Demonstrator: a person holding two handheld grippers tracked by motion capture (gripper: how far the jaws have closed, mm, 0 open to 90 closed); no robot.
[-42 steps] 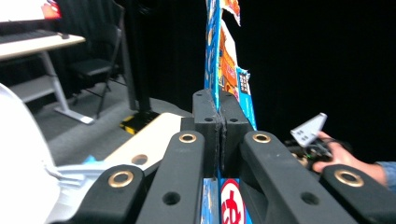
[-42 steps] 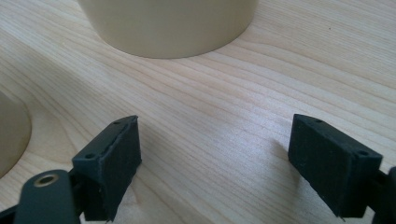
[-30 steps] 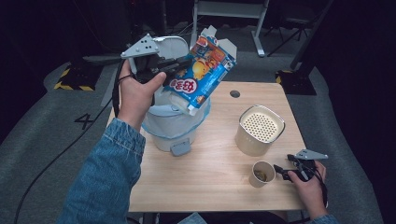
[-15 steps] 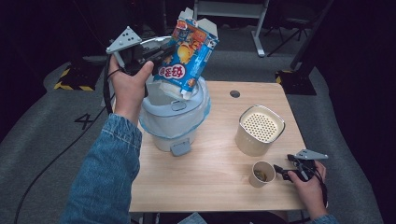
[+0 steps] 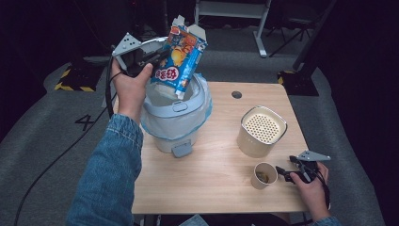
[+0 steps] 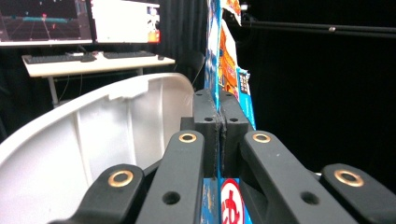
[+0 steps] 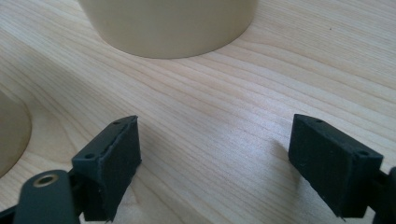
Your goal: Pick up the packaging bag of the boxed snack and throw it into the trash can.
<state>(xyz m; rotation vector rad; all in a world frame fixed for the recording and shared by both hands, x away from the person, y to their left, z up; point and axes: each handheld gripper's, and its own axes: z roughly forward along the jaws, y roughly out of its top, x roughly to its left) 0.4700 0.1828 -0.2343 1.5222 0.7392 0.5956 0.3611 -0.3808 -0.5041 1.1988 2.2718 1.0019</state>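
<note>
My left gripper (image 5: 157, 59) is shut on one edge of a colourful, opened snack carton (image 5: 181, 59), held tilted with its lower corner in the mouth of a white bin (image 5: 174, 110) lined with a clear bag. In the left gripper view the jaws (image 6: 218, 116) pinch the thin carton wall (image 6: 229, 60), with the bin's white curved shell (image 6: 93, 140) to the left. My right gripper (image 5: 281, 172) rests low on the table's front right, open, beside a paper cup (image 5: 263, 175). Its own view has bare wood between the spread pads (image 7: 215, 158).
A cream canister (image 5: 261, 132) with a perforated top stands right of the bin; its base (image 7: 168, 23) lies ahead of the right gripper. The wooden table (image 5: 221, 160) has a round cable hole (image 5: 236, 94) at the back. A desk with monitors (image 6: 79, 18) stands beyond.
The left hand has carried the carton leftward to the bin's far left side and turned it more upright, its lower end now in the bin's mouth. The right hand has stayed put.
</note>
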